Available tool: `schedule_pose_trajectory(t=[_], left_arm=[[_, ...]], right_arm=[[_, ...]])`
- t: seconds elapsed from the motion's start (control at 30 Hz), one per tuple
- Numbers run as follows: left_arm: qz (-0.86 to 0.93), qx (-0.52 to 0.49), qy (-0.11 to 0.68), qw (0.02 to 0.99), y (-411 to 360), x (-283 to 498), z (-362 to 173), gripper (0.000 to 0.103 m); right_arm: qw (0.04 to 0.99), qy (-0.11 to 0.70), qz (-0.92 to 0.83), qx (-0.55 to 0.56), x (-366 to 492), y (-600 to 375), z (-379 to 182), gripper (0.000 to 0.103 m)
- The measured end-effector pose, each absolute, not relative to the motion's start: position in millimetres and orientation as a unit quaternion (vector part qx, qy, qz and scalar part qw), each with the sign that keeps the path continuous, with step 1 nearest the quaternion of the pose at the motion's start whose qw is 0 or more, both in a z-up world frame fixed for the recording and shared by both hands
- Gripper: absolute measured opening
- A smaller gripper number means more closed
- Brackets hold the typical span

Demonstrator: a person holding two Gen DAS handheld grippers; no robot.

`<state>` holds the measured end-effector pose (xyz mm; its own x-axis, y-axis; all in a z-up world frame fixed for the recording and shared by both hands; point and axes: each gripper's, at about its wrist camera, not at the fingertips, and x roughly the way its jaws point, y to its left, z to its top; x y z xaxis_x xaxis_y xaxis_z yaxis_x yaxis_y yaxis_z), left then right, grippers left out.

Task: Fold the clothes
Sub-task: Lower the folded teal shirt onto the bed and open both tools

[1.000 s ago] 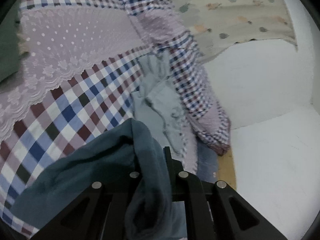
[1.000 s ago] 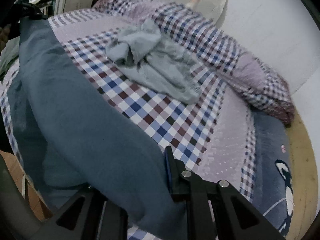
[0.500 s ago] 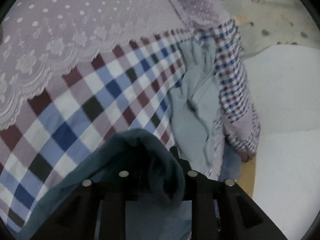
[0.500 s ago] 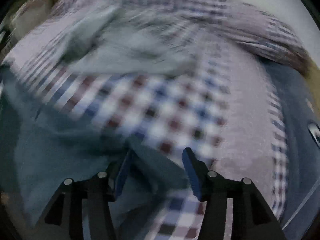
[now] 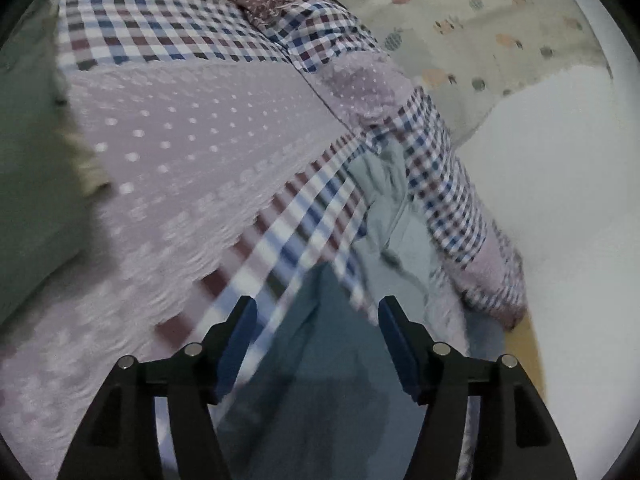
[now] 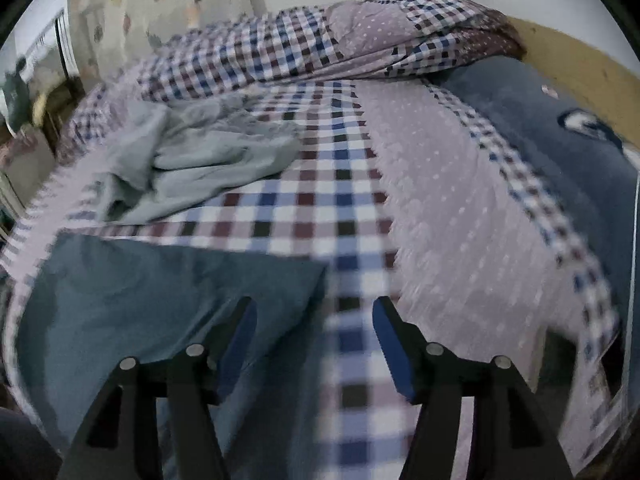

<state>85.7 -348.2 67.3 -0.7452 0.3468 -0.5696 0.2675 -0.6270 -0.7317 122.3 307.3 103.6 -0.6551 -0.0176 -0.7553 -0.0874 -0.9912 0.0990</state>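
Nearest both cameras, on the checked bedspread (image 6: 320, 208), the dark teal garment (image 6: 160, 292) lies flat, its long side running leftward from the corner that sits just ahead of the right gripper (image 6: 314, 316), whose jaws stand wide apart holding nothing. From the left wrist view the same teal cloth (image 5: 320, 360) stretches away between the spread, empty fingers of the left gripper (image 5: 316, 316), narrowing to a point on the checks. Beyond the teal garment a crumpled pale grey garment (image 6: 192, 160) rests against the rolled quilt (image 6: 320, 52).
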Motion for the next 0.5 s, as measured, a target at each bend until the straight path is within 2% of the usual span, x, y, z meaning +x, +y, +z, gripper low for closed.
schedule_pose_trajectory(t=[0.13,0.27,0.5], left_arm=[[0.830,-0.377,-0.407,0.050,-336,120,51,0.079],[0.851,-0.402,-0.334,0.056,-308,155,39,0.080],[0.874,-0.424,-0.229,0.054,-261,191,38,0.085]], right_arm=[[0.012,0.109,0.916,-0.387,168,289,95,0.070],[0.043,0.121,0.921,-0.368,199,266,85,0.075],[0.076,-0.017,0.923,-0.377,223,202,68,0.078]])
